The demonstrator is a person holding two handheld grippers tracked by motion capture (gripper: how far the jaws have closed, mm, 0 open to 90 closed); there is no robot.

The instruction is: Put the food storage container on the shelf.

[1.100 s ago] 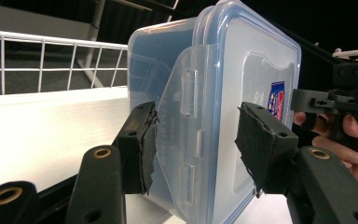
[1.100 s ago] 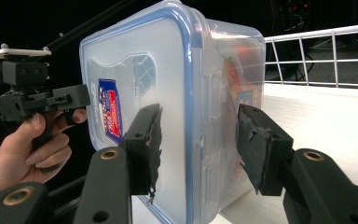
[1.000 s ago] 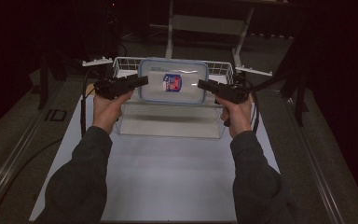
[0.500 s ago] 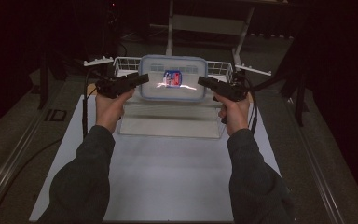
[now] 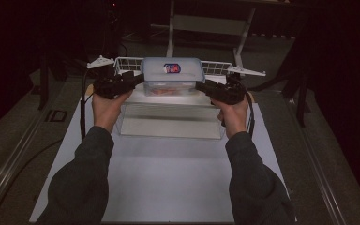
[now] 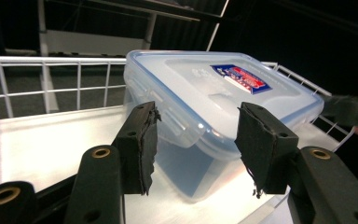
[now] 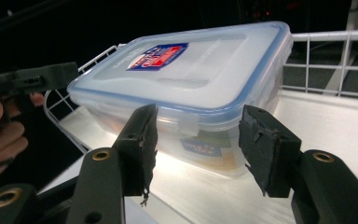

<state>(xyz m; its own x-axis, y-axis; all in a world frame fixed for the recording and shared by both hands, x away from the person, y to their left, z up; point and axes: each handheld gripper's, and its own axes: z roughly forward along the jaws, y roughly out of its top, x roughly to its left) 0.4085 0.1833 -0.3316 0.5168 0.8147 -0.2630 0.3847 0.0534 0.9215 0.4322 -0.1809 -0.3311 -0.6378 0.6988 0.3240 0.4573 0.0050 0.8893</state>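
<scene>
A clear plastic box (image 5: 173, 76) with a snap-on lid sits at the far end of the table, inside a white wire basket (image 5: 127, 63). The lid (image 6: 223, 88) is translucent with a blue seal line round its rim and hinged clips on its sides. On top of it is a slanted sticker (image 7: 157, 55) in blue, red and white (the writing on it is too small and blurred to read). A second label (image 7: 205, 145), pale blue and orange, shows through the box wall in the right gripper view, also unreadable. Something orange-red lies inside the box, seen from the high view.

The left gripper (image 6: 196, 140) is held at one short end of the box, its jaws apart, with a lid clip between the two worn black foam pads (image 6: 145, 140). The right gripper (image 7: 196, 142) is at the opposite short end, jaws likewise apart either side of a clip; whether any pad touches the plastic I cannot tell. The pads are rough and frayed at the edges, on glossy black arms with brass-coloured rivets.

A white sheet (image 5: 168, 178) covers the table, and a shallow clear tray (image 5: 168, 123) lies just in front of the basket.
</scene>
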